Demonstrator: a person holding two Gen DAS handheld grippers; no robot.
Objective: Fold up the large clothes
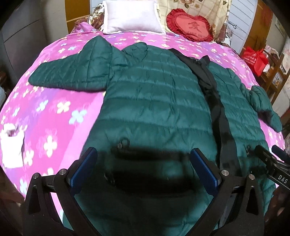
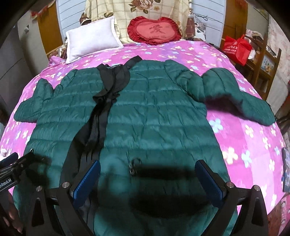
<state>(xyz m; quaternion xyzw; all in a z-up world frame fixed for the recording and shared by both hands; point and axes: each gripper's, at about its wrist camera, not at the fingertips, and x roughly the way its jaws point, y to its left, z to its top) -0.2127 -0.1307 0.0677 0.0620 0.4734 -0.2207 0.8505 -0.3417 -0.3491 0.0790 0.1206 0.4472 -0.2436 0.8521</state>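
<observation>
A dark green quilted jacket (image 1: 154,94) lies spread flat, front up, on the pink flowered bedcover (image 1: 54,109); it also shows in the right wrist view (image 2: 159,112). Its black lining (image 2: 107,87) shows along the open front. Both sleeves lie out to the sides, the left sleeve (image 1: 72,72) and the right sleeve (image 2: 235,94). My left gripper (image 1: 143,168) is open and empty above the jacket's lower left panel. My right gripper (image 2: 147,181) is open and empty above the lower right panel, near a zip pull (image 2: 133,167). Each gripper shows at the edge of the other's view.
A white pillow (image 1: 132,16) and a red heart cushion (image 1: 190,25) lie at the head of the bed. A red bag (image 2: 237,49) sits on a wooden shelf at the right. A white object (image 1: 12,145) lies at the bed's left edge.
</observation>
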